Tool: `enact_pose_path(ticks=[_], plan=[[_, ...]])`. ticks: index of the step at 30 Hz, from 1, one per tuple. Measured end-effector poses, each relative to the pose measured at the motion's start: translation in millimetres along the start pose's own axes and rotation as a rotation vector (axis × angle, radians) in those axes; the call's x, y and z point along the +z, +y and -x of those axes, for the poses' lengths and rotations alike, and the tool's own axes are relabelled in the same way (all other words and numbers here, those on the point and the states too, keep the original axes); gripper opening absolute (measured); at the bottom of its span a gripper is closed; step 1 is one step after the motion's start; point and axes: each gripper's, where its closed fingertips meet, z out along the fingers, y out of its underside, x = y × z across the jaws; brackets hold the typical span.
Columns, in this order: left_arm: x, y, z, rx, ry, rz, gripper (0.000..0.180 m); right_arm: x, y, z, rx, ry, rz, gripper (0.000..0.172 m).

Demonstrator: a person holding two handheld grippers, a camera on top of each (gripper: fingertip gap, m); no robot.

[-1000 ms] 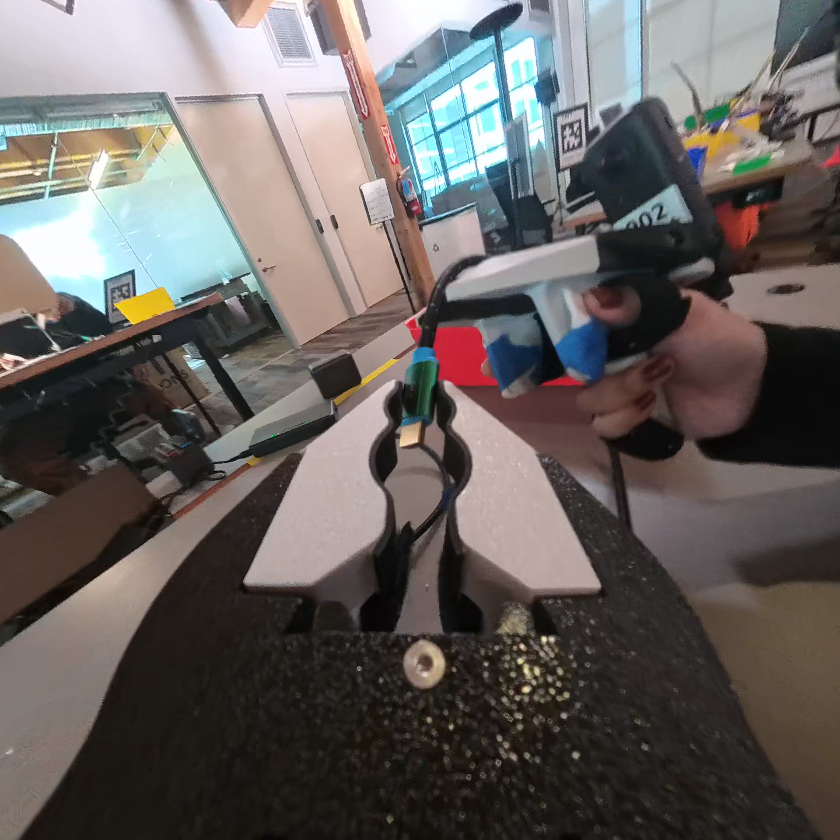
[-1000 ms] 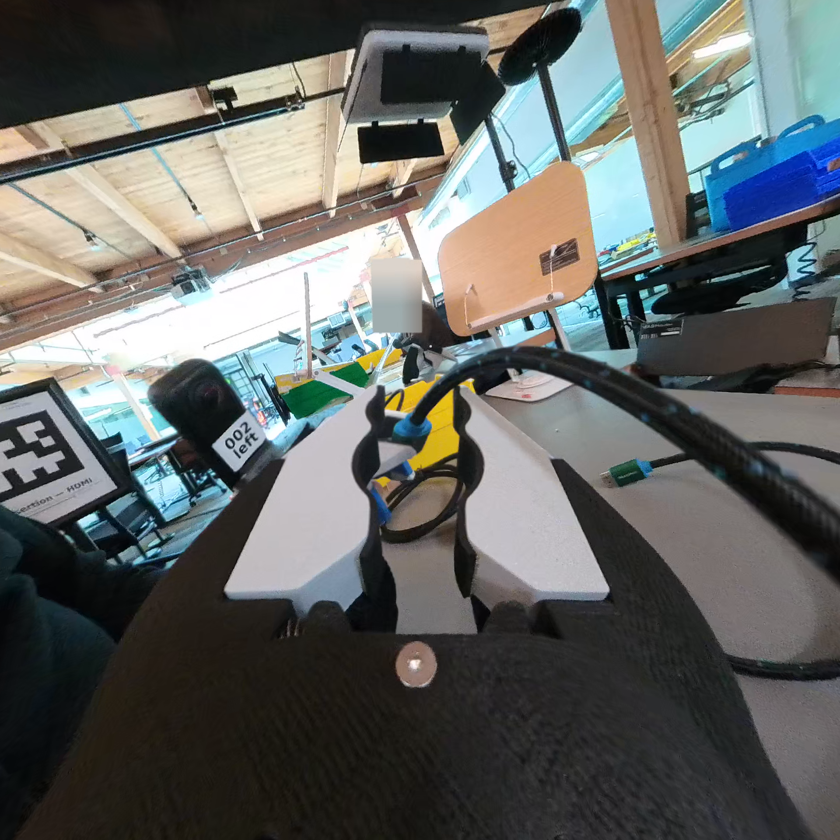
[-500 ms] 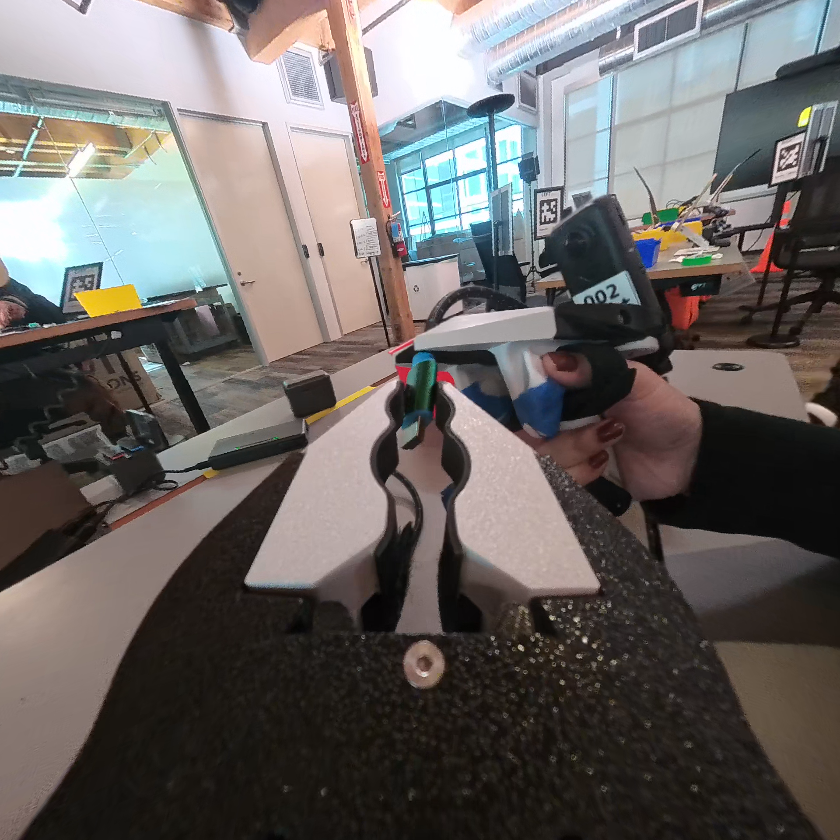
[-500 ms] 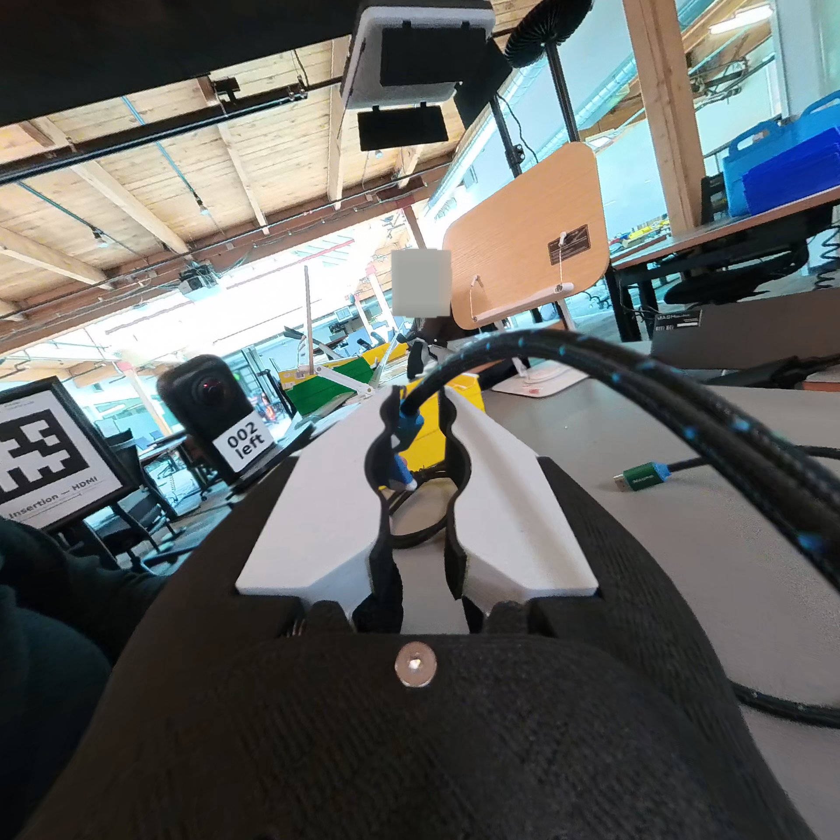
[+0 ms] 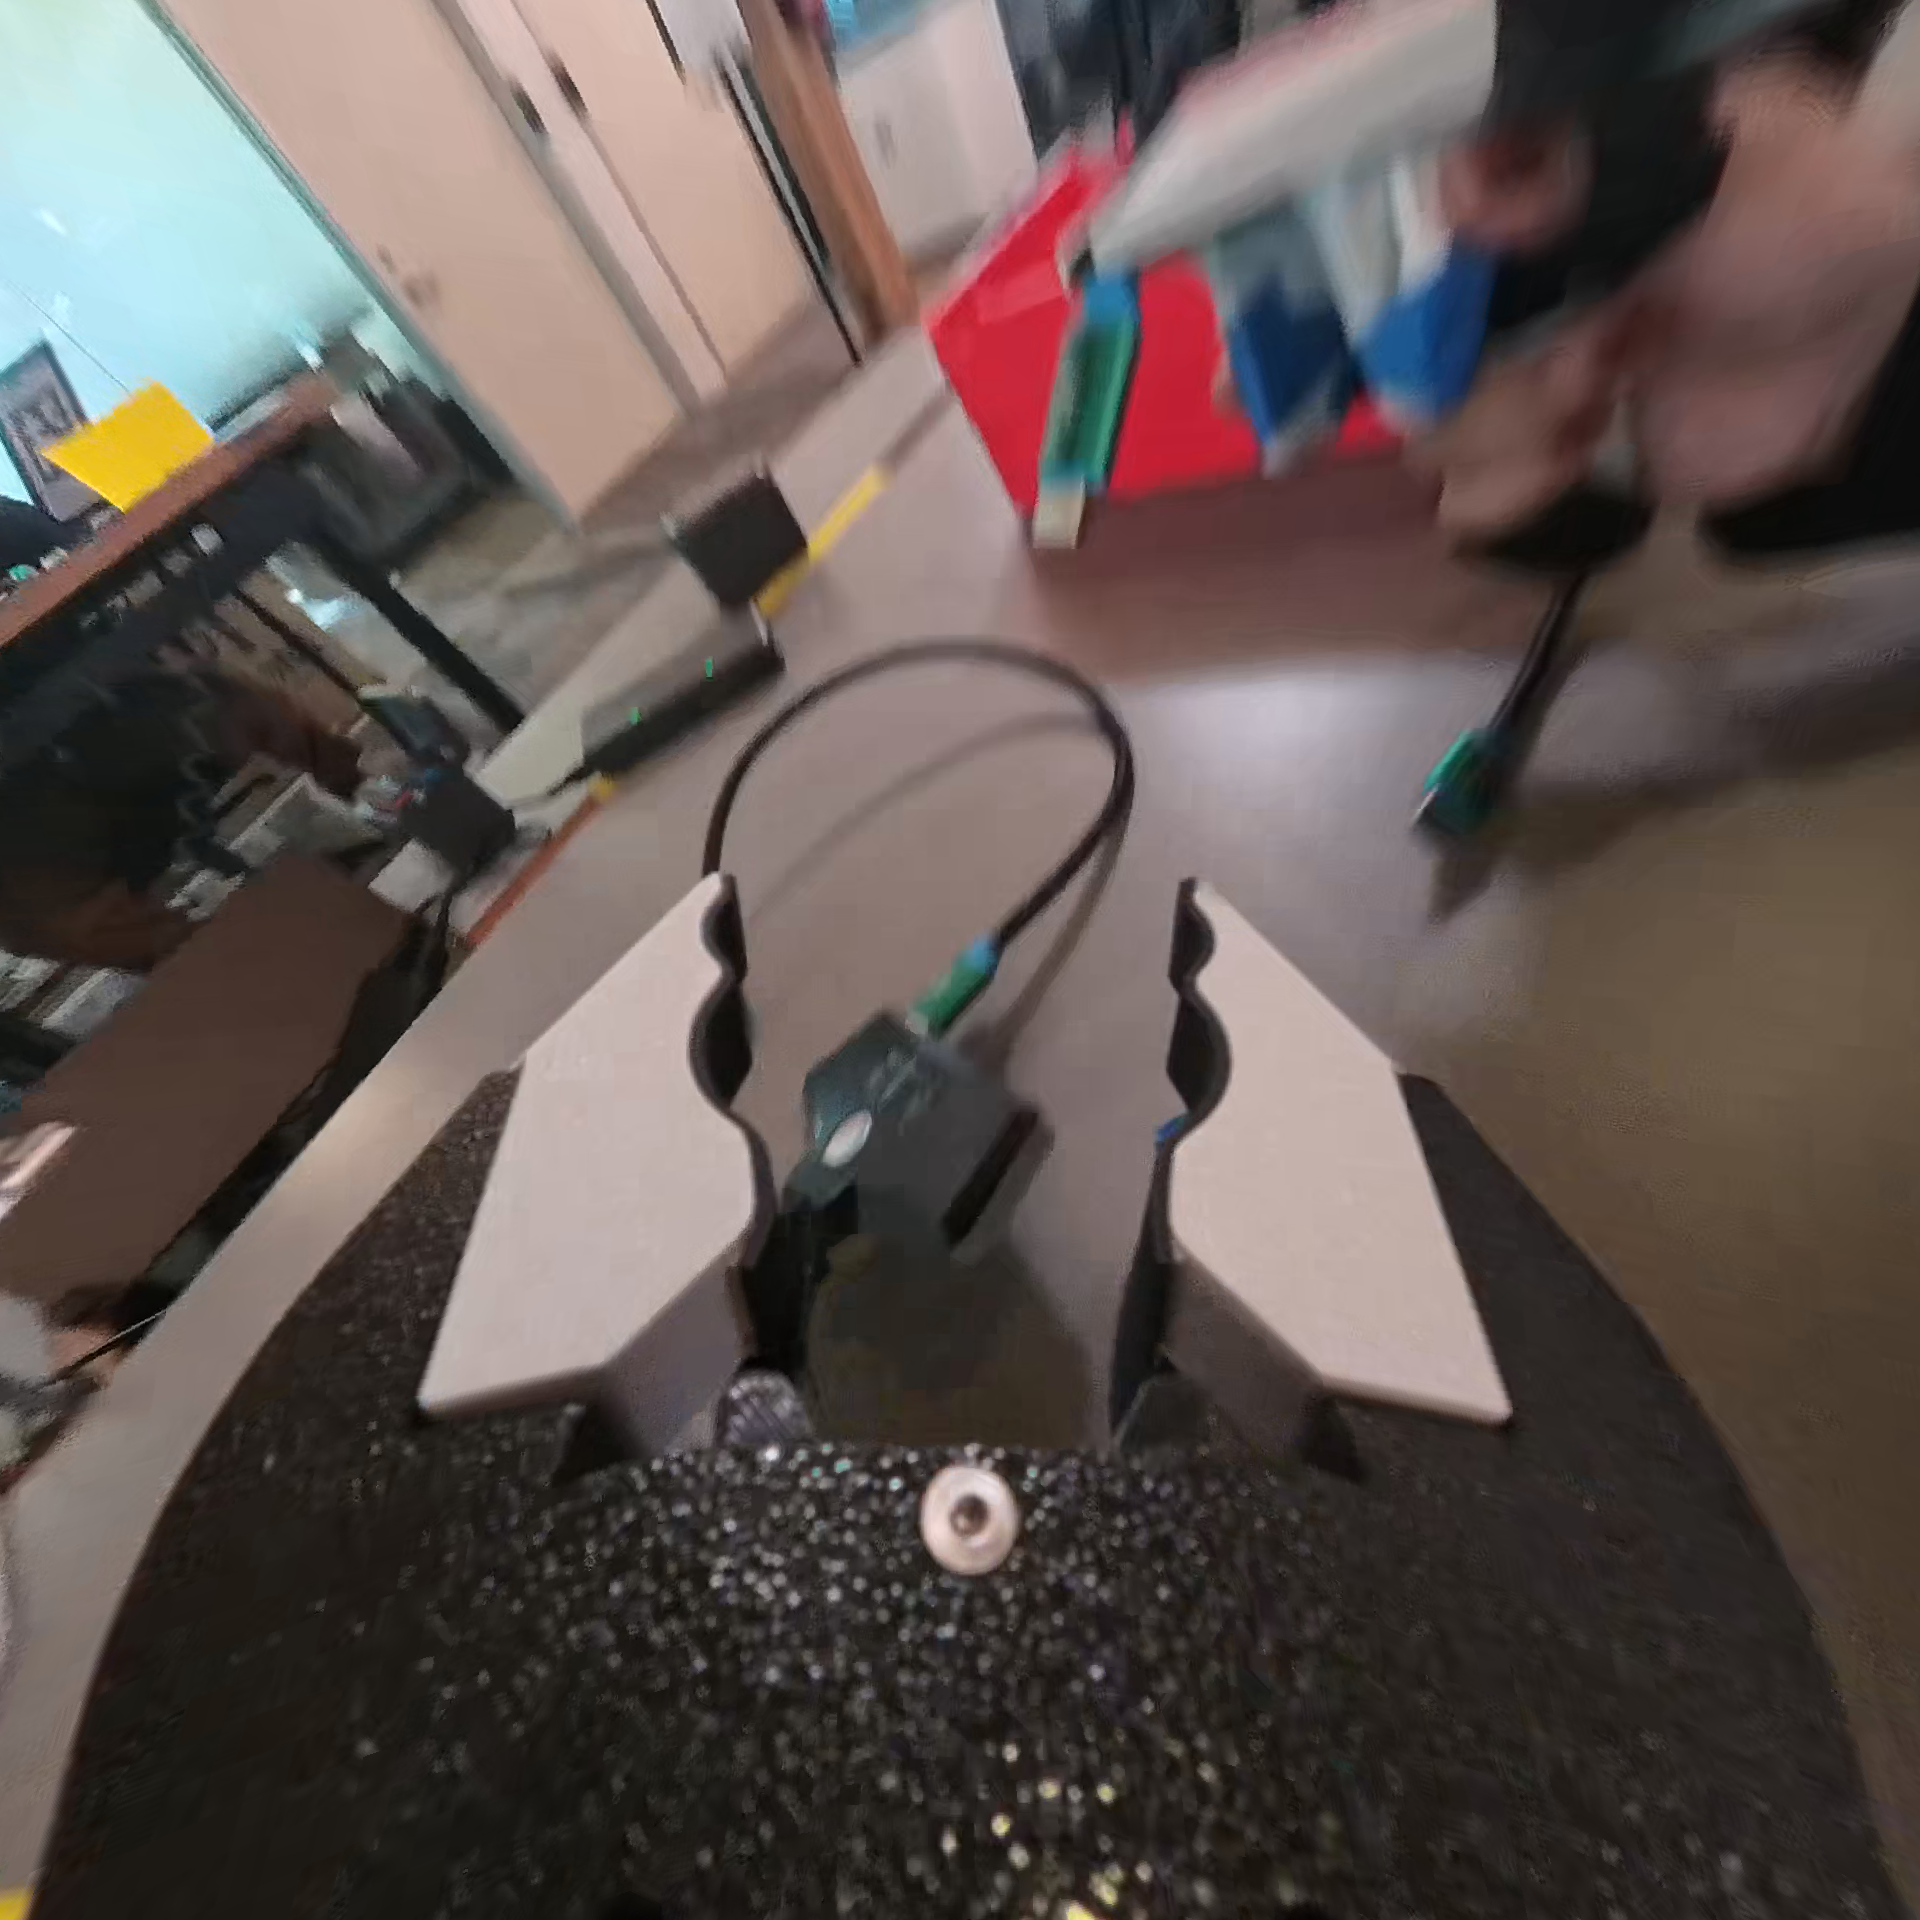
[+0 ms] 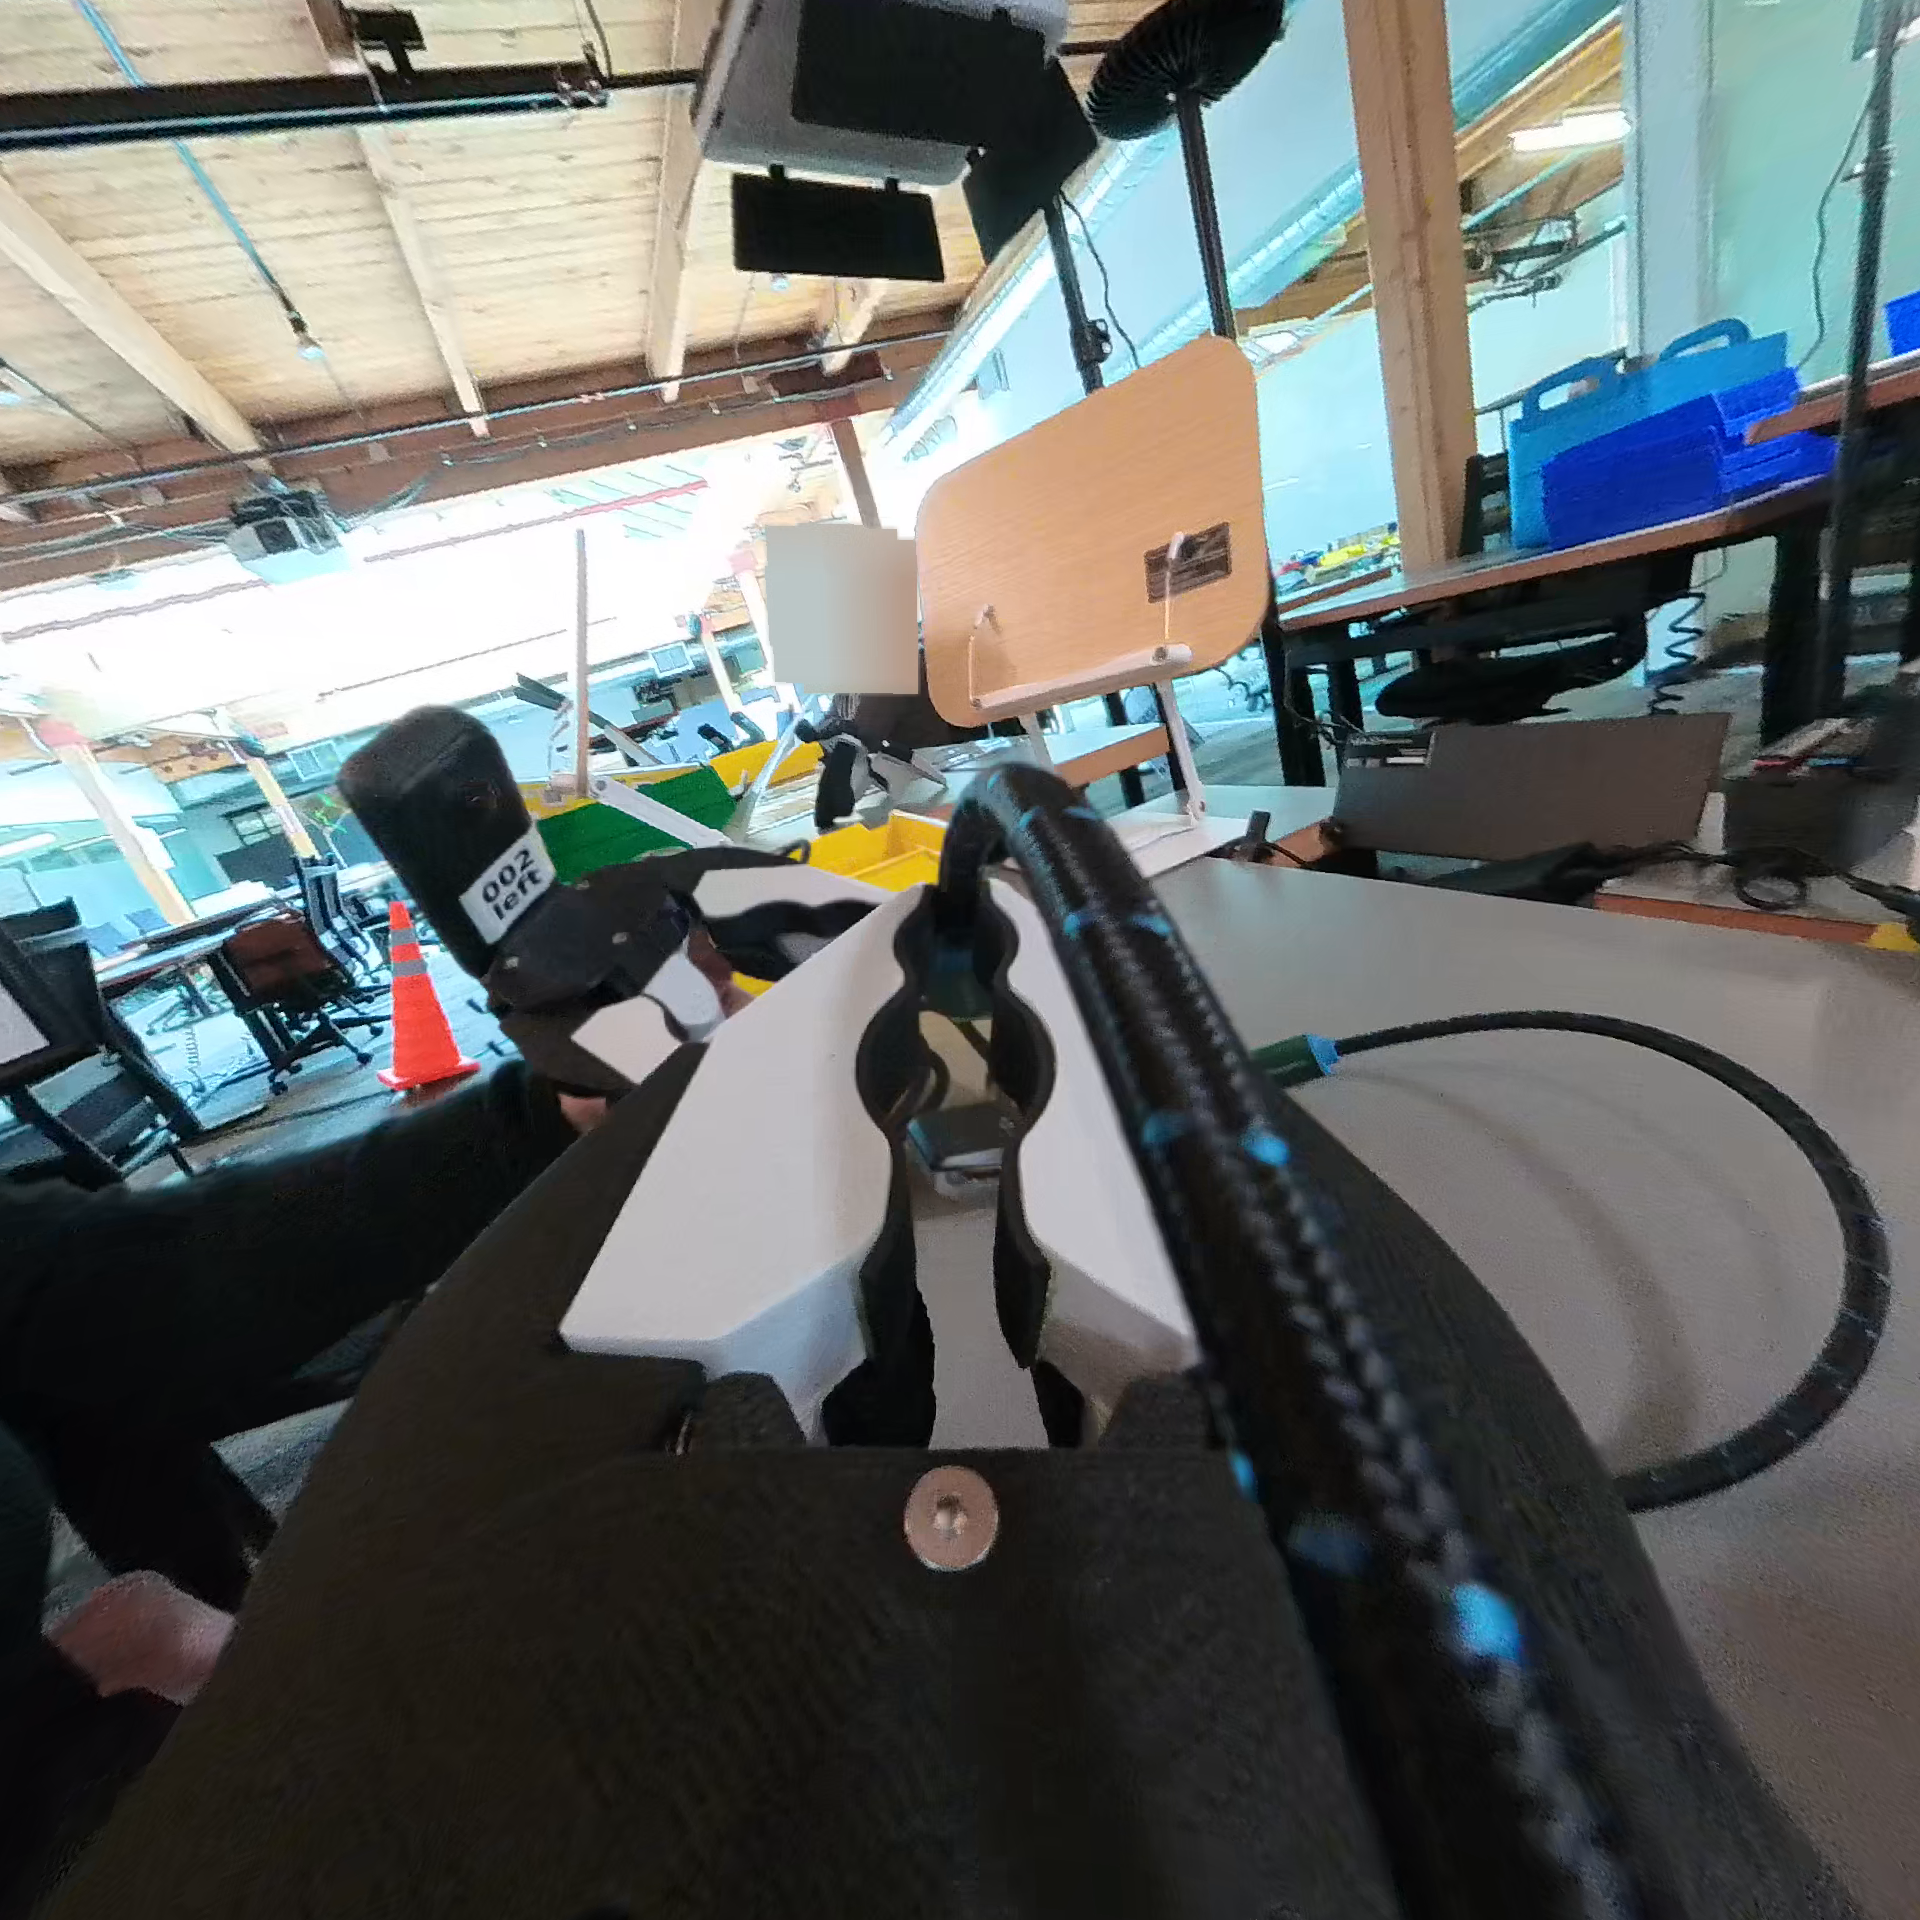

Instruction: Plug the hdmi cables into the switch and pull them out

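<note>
Right gripper [image 6: 951,940] fingers clench the green-shelled HDMI plug [image 5: 1081,410], ready for insertion; left gripper [image 5: 954,909] fingers spread around the small black switch box [image 5: 914,1127].

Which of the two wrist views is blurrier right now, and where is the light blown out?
Left wrist view: motion blur smears nearly everything, worst on the right gripper and hand; glare on the table. Right wrist view: mostly sharp; the windows are overexposed, and the near cable is soft.
</note>
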Motion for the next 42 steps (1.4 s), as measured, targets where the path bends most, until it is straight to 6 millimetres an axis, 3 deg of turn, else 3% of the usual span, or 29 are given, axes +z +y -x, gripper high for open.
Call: enact_pose_path(ticks=[3, 7, 10, 13, 17, 22, 26, 34, 42], plan=[[0.8, 41.0, -0.7, 0.307, 0.005, 0.222, 0.08, 1.3, 6.9, -4.6, 0.021, -0.004, 0.021, 0.004], [8.9, 75.7, 6.7, 0.634, -0.001, 0.372, 0.075, 6.4, 16.3, -5.3, 0.052, -0.01, 0.041, 0.003], [19.8, 80.9, 8.3, 0.72, -0.021, 0.363, 0.06, 11.7, 22.3, -5.3, 0.072, -0.009, 0.046, 0.003], [28.0, 83.3, 8.6, 0.76, -0.062, 0.378, 0.025, 17.7, 28.2, -6.2, 0.078, 0.002, 0.058, 0.0], [32.7, 71.0, 16.1, 0.58, -0.165, 0.328, 0.018, 29.8, 28.4, -8.8, 0.084, 0.01, 0.062, 0.004], [29.5, 37.1, 25.8, 0.111, -0.204, 0.107, 0.018, 54.0, 22.6, -12.8, 0.082, 0.026, 0.088, 0.003], [25.4, 29.9, 36.9, -0.141, -0.188, -0.008, 0.018, 74.1, 38.0, -11.8, 0.118, 0.025, 0.169, 0.003], [24.6, 33.0, 40.6, -0.212, -0.189, -0.046, 0.018, 94.5, 45.0, -16.6, 0.186, 0.067, 0.179, 0.003], [26.5, 34.7, 40.6, -0.183, -0.214, -0.026, 0.017, 93.8, 46.2, -12.2, 0.15, 0.136, 0.254, 0.002]])
